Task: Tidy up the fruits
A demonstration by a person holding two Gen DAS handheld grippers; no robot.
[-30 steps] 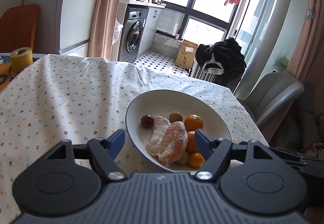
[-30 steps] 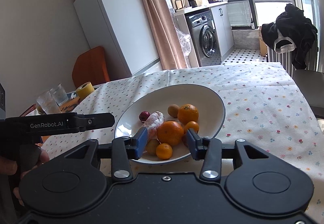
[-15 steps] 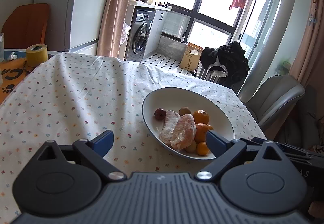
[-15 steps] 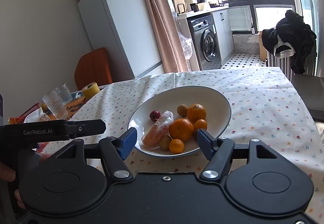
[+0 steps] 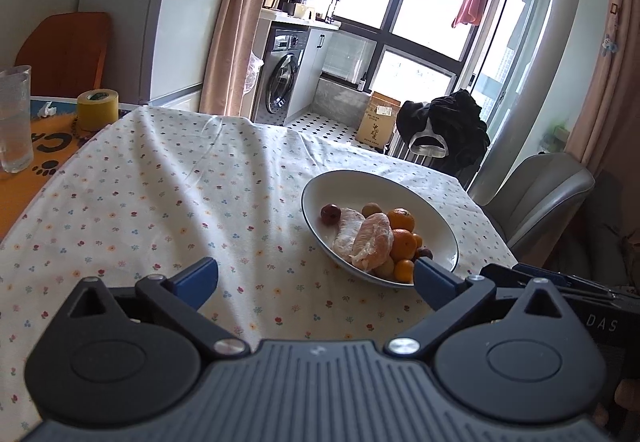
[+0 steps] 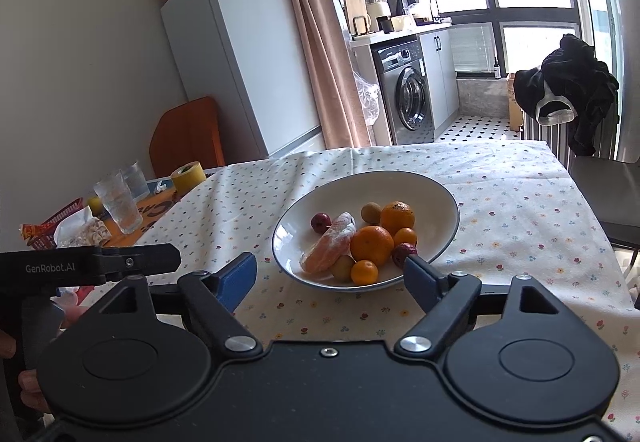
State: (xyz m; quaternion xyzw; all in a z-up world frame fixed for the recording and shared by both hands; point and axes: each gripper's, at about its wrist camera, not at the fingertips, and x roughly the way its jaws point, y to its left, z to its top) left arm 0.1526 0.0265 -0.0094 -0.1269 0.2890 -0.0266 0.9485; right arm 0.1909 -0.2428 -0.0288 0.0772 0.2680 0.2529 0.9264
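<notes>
Flowered cloth covers the counter (image 5: pixel 160 202); the bowl (image 6: pixel 400 182) holds all the fruits (image 6: pixel 372 244). Both your left gripper (image 5: pixel 316 278) and right gripper (image 6: pixel 330 274) are wide open and empty. Keep them clear of the rim, and check that no fruit lies outside.

Left wrist view: low over the tablecloth (image 5: pixel 168 182), facing the balcony windows, fruit bowl (image 5: pixel 440 220) right of centre; right wrist view: equally low and near, facing the refrigerator (image 6: pixel 240 54); both share bowl, tablecloth and washing machine (image 6: pixel 408 94).
</notes>
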